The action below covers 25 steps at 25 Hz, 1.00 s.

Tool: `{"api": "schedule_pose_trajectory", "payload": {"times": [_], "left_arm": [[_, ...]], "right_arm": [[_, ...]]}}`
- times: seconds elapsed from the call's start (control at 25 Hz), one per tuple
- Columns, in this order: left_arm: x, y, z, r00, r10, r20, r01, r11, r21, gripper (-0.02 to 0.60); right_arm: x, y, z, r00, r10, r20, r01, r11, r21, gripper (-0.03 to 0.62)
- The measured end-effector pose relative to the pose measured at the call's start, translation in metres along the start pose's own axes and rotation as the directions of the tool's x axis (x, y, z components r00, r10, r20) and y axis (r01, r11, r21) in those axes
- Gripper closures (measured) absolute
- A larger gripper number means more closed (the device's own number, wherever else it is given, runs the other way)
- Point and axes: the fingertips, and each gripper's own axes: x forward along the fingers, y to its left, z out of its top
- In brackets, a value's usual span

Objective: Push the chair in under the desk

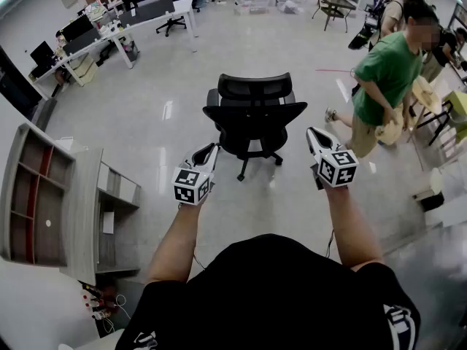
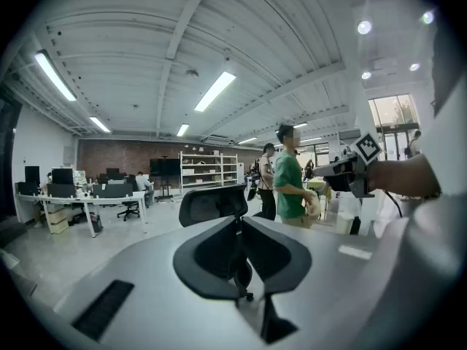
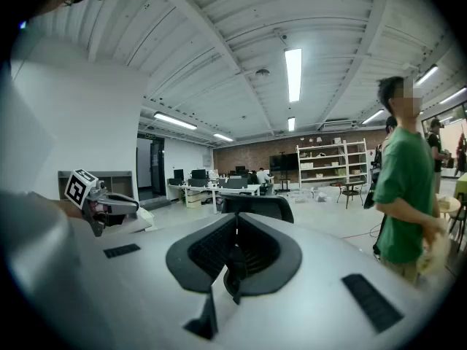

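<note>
At left, shelf unit (image 1: pixel 84 210), contents unclear; chair (image 1: pixel 253 115) ahead on floor (image 1: pixel 182 71)

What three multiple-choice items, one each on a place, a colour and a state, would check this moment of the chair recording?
1. Where does the black mesh-backed office chair stand?
A. tucked under a desk
B. alone on the grey floor
C. tipped on its side

2. What colour is the shirt of the person standing to the right of the chair?
A. green
B. red
C. white

3. How do the left gripper and the right gripper stand?
A. both shut, holding nothing
B. both shut on the chair back
C. left open, right shut

B: the head view shows only bare floor around the upright chair.
A: the shirt is green in all three views.
A: each gripper view shows its jaws together with nothing between them.
</note>
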Motion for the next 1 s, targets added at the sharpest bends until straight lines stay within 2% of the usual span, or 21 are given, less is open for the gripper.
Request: {"api": "schedule_pose_trajectory", "payload": {"times": [0.44,0.68,1.0], "left_arm": [[-0.023,0.041,-0.007,1.000,-0.027,0.009,0.027,1.000,0.001,0.548],[-0.011,0.053,-0.011,0.999,-0.037,0.006,0.037,0.999,0.001,0.548],[0.039,0.069,-0.005,0.999,-0.026,-0.020,0.026,1.000,0.014,0.548]], "right_arm": [[0.018,0.042,-0.003,1.000,-0.031,-0.005,0.031,1.000,-0.002,0.594],[0.033,0.030,-0.004,0.998,-0.063,-0.010,0.063,0.998,0.014,0.597],[0.077,-0.009,-0.009,0.998,-0.045,-0.034,0.046,0.999,0.020,0.597]]}}
